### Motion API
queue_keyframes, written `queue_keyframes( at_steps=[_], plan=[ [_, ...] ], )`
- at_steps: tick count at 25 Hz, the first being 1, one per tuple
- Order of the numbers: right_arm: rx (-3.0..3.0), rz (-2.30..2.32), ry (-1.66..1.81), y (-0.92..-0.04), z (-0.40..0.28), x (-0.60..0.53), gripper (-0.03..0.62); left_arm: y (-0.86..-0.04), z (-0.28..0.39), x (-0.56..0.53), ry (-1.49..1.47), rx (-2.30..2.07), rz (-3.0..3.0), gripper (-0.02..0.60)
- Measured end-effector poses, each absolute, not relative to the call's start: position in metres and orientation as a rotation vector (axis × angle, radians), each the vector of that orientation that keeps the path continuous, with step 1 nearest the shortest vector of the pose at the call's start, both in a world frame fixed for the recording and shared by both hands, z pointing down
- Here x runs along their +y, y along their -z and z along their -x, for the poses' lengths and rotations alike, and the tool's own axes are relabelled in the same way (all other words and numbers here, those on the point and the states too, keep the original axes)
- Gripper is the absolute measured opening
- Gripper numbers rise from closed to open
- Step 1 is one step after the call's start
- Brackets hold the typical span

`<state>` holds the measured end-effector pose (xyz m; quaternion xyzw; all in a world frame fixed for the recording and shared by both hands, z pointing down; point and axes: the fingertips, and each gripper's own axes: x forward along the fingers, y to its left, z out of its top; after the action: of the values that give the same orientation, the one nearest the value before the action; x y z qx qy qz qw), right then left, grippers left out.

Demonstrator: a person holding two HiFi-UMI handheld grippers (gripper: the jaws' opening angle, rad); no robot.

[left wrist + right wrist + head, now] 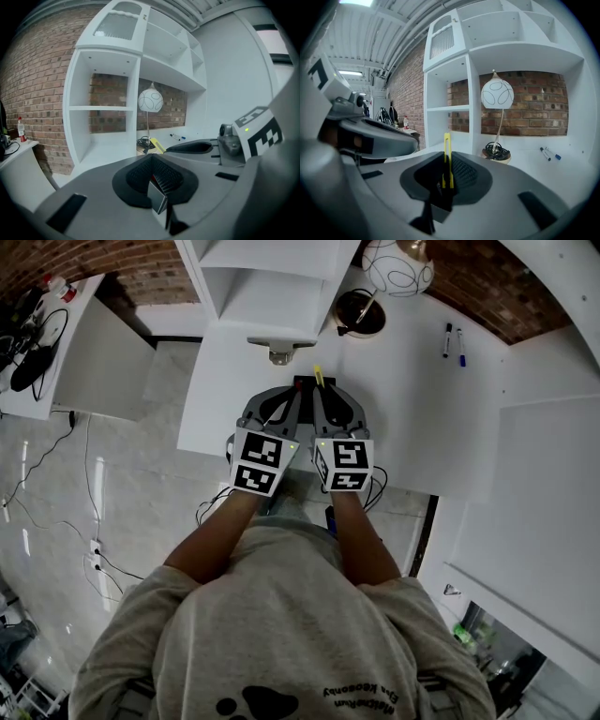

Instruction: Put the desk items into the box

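Desk items: one yellow strip (447, 157) sits clamped upright in my right gripper (445, 182), one small grey piece (157, 200) is pinched in my left gripper (156, 182). Two pens (447, 339) lie side by side on the desk (412, 418), near one lamp (397, 265).

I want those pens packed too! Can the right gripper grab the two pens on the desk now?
Probably not yet. The white desk up to the pens looks bare, but the right gripper is shut on a thin yellow thing and would need to drop that first.
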<state>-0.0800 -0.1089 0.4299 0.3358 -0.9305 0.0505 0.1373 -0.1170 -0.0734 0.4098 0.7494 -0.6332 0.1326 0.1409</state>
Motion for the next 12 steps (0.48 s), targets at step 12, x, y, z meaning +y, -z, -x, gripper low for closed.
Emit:
queue_keyframes(
  at_steps=[12],
  plan=[
    [-2.368,-0.641,-0.143,-0.469,0.094,-0.098,0.072,-0.422,0.118,-0.074,-0.406,-1.804,-2.138,0.006]
  ],
)
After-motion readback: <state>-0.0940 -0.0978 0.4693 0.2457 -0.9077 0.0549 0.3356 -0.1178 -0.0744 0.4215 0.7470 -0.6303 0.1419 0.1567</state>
